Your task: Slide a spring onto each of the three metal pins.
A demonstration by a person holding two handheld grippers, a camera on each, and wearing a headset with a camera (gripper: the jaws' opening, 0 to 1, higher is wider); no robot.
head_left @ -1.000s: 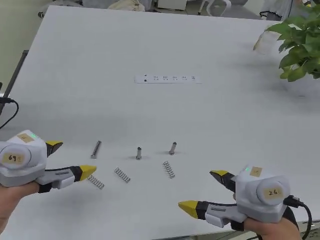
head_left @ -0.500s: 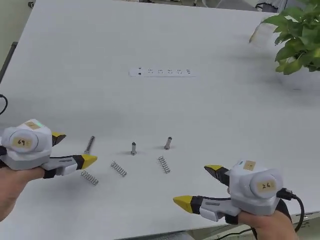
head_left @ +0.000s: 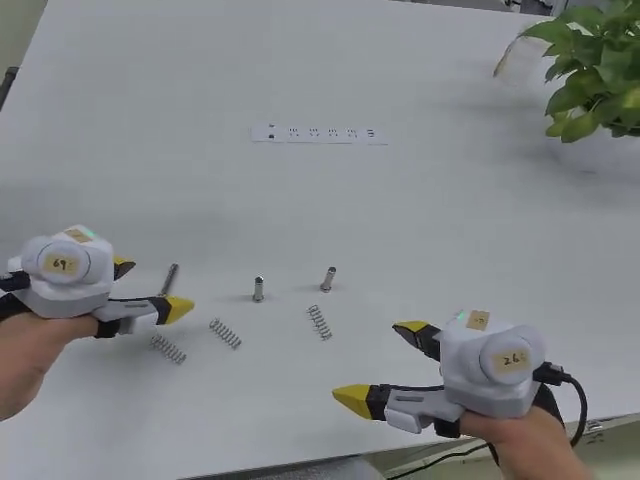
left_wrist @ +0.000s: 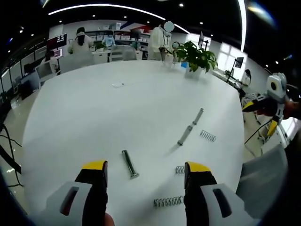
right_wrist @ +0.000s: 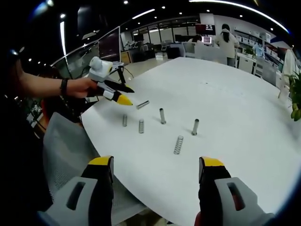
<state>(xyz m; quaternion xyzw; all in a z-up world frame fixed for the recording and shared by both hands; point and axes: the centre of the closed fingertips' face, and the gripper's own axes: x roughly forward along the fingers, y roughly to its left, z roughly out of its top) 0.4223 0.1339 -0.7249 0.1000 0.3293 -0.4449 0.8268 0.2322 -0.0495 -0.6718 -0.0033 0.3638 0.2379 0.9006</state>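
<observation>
Well, white tabletop [head_left: 450, 230]; plant [head_left: 590, 70] cut off at far-right edge. L gripper [head_left: 152, 287] & R gripper [head_left: 380, 363] hover, fingers apart, nothing held. Three pins [head_left: 258, 289] mid-tabletop, leftmost's near end lost behind L finger; three springs [head_left: 225, 333] loose just in front.

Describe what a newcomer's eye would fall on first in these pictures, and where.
The left gripper and right gripper, both white with yellow tips and open, flank the near edge of the white table. Between them sit three metal pins, with three loose springs just nearer the person. A green plant stands far right.
</observation>
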